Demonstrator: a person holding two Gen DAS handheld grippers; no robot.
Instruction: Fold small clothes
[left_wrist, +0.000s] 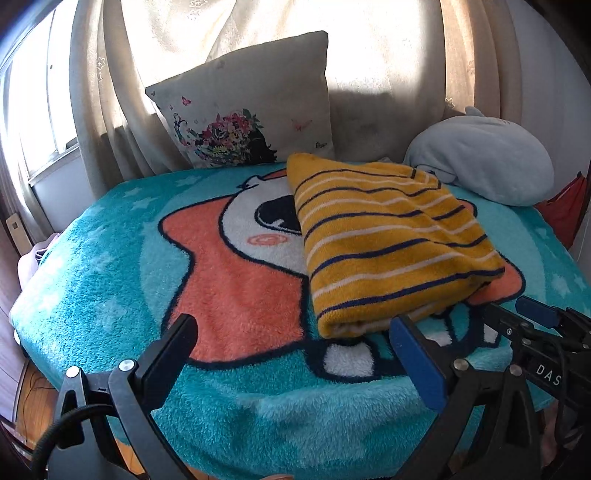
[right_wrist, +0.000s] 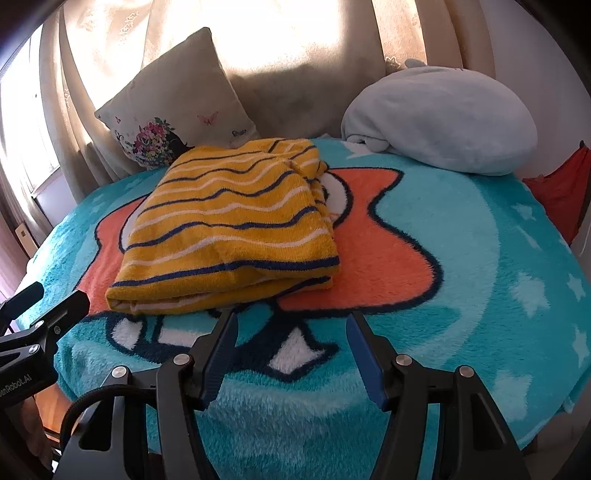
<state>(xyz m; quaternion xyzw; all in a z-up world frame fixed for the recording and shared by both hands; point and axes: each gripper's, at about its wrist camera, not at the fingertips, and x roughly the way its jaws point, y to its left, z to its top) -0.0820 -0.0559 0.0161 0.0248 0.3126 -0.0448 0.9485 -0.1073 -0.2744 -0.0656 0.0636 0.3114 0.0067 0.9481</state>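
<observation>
A yellow knit garment (left_wrist: 388, 240) with navy and white stripes lies folded into a compact stack on the teal cartoon blanket (left_wrist: 110, 240). It also shows in the right wrist view (right_wrist: 229, 229). My left gripper (left_wrist: 291, 328) is open and empty, just in front of the garment's near left corner. My right gripper (right_wrist: 291, 328) is open and empty, just in front of the garment's near right edge. The right gripper shows at the right edge of the left wrist view (left_wrist: 517, 314). The left gripper shows at the left edge of the right wrist view (right_wrist: 55, 302).
A floral cushion (left_wrist: 251, 107) leans on the curtains behind the blanket. A pale blue plush pillow (right_wrist: 443, 118) lies at the back right, with red cloth (right_wrist: 561, 184) beyond it. The bed edge drops to a wooden floor (left_wrist: 33, 402) at the near left.
</observation>
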